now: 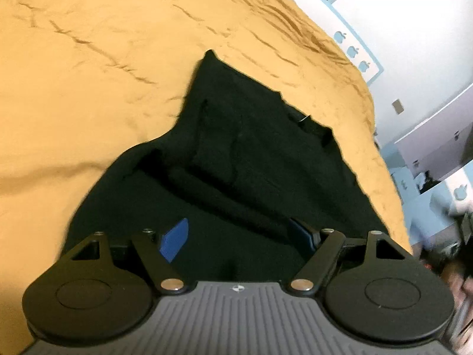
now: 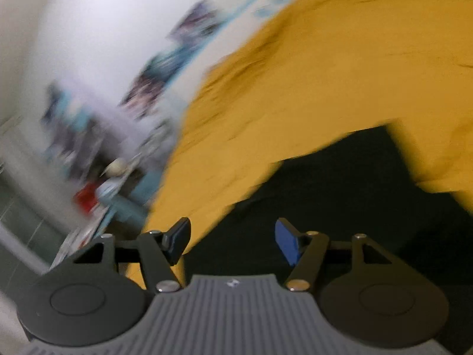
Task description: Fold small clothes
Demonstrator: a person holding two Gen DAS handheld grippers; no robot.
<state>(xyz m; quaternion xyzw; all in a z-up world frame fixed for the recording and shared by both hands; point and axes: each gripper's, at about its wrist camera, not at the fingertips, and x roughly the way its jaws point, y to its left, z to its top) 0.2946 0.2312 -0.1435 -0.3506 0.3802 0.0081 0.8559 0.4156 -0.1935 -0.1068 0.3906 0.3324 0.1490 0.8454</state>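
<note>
Left wrist view: a mustard-yellow bedspread (image 1: 124, 68) covers the bed and carries the work; its far edge meets a pale wall (image 1: 414, 23) with a light-blue border strip. A bed gives a broad, soft surface on which a garment can be spread flat before folding.

The black garment (image 1: 251, 153) lies on the bedspread toward the near right part of the bed, well short of the far edge. It is not flat: one corner points toward the far edge and a raised ridge of cloth runs across it, so at least one layer appears doubled over. The garment type cannot be told.

The left hand-held gripper (image 1: 239, 236) is directly above the near portion of the garment. Its blue pads (image 1: 174, 239) stand wide apart, with dark cloth visible between them. Whether the pads press on cloth cannot be told, as the right pad is mostly lost against the black fabric.

Right wrist view, heavily blurred: the right hand-held gripper (image 2: 233, 239) has its jaws spread wide and holds nothing. It sits at the garment's (image 2: 340, 201) edge, where black cloth meets bedspread (image 2: 325, 68), probably having let go of a fold.
</note>
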